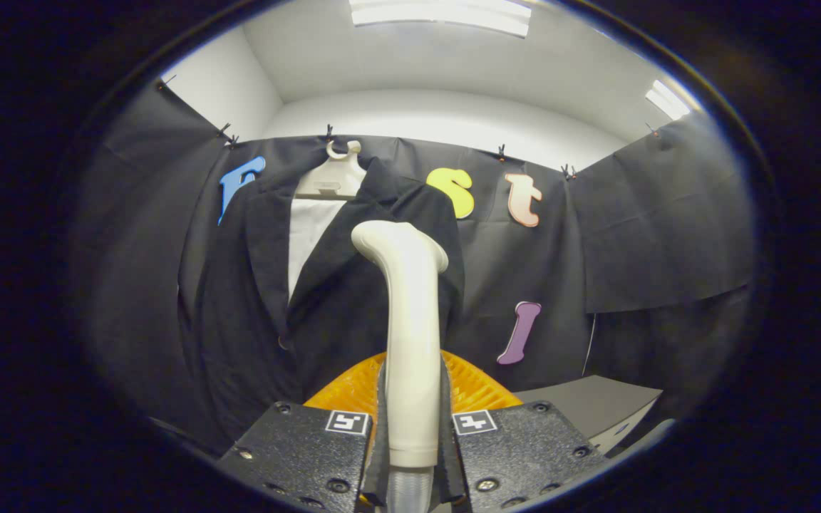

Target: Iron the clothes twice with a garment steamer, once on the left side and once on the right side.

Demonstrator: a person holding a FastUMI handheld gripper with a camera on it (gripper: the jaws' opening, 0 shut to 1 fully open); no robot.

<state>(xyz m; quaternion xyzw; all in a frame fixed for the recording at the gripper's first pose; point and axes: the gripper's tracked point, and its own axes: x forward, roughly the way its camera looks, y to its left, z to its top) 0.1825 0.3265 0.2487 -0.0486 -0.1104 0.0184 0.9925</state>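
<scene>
My gripper [412, 427] clamps the steamer [410, 335]; I'd sweep its head, seemingly touching, down the jacket [254, 299] toward six o'clock.

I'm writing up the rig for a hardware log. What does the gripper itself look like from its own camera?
The gripper has two flat black plates with a speckled, textured finish, fastened by dark round screws. Each plate carries a small square black-and-white marker tag near its inner corner. Slim dark grey fingers run forward from the plates. Behind them sits an orange ribbed piece with a fan-like curve. No cables or sleeve can be made out.
</scene>
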